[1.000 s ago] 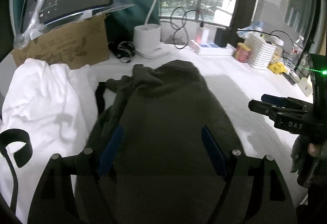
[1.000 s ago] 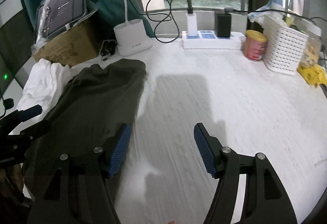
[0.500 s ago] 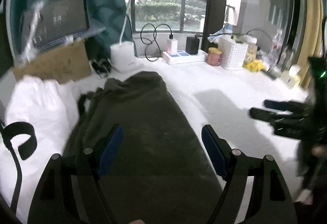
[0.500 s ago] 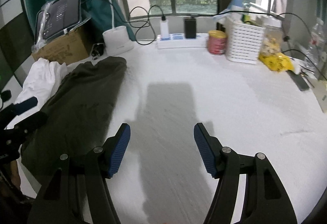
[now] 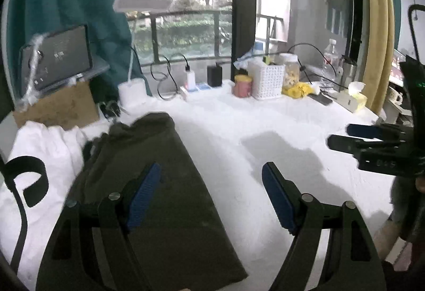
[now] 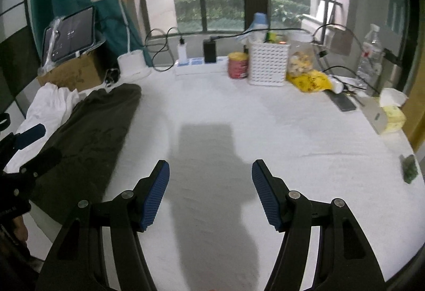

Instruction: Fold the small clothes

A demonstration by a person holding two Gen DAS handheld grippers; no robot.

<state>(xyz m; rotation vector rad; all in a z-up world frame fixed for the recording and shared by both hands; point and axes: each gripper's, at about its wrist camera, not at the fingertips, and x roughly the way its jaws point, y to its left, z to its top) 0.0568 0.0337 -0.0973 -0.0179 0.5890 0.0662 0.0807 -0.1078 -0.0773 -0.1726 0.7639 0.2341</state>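
A folded dark olive garment [image 5: 148, 174] [image 6: 90, 131] lies flat along the left side of the white table. A crumpled white garment [image 5: 45, 158] [image 6: 50, 107] sits against its left edge. My left gripper [image 5: 211, 179] hovers open above the olive garment's right edge, with nothing between its blue pads. Over the bare tabletop, right of the olive garment, my right gripper [image 6: 211, 175] stands open and empty. The right gripper [image 5: 353, 135] also shows at the right edge of the left wrist view, and the left gripper [image 6: 37, 143] at the left edge of the right wrist view.
Along the back stand a cardboard box [image 6: 71, 73] with a wrapped tablet, a white desk lamp [image 6: 131, 62], a power strip [image 6: 199, 66], a red can [image 6: 238, 65], a white basket [image 6: 268, 63] and a yellow bag [image 6: 309, 81]. A tissue box [image 6: 390, 113] sits at the right edge, a small green item [image 6: 409, 171] nearer.
Both grippers have pulled back and risen from the olive garment, so more of the table and window shows. The left one has swung right, toward the garment's right edge. Neither opening changed.
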